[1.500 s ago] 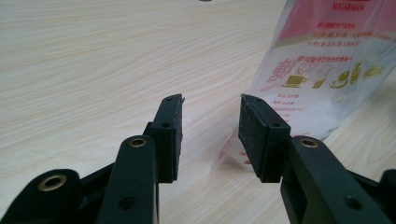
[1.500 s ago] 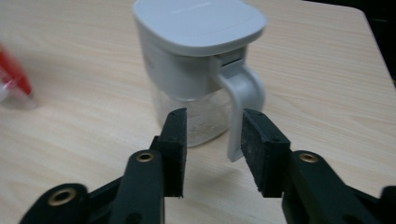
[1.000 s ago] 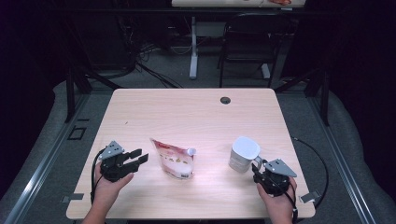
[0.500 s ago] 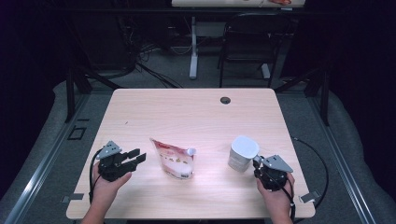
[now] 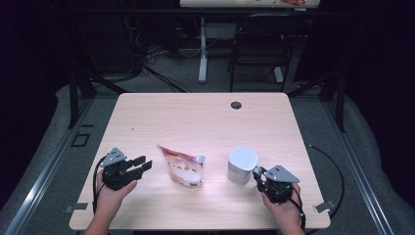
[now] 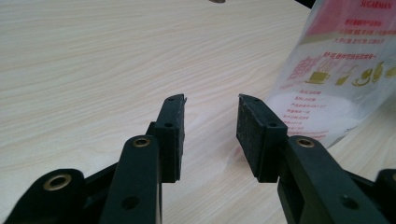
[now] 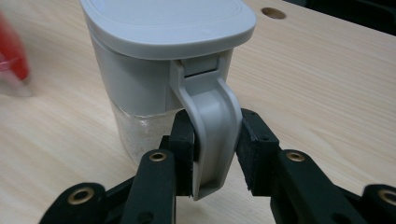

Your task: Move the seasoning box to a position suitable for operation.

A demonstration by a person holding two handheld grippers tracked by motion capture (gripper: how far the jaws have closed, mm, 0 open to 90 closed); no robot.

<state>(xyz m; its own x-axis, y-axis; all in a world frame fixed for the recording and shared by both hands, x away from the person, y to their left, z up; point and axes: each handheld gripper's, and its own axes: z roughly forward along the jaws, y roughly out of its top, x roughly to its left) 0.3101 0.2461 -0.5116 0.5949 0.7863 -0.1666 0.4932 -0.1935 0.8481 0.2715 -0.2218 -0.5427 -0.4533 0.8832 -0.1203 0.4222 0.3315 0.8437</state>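
place: looks like a lab or a recording room
table: bare wooden desk (image 5: 195,117) on grey carpet (image 5: 362,161)
background: dark, with tangled cables (image 5: 161,54), a chair (image 5: 259,44) and a second desk's leg (image 5: 202,54)

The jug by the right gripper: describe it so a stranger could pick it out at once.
On the wooden table, look at the near right part, just right of the red and clear pouch. There stands the jug, upright, its handle between the right gripper fingers. Its flat grey lid and clear lower body set it apart.

Pouch (image 7: 11,56) blurred, cut off at frame edge.
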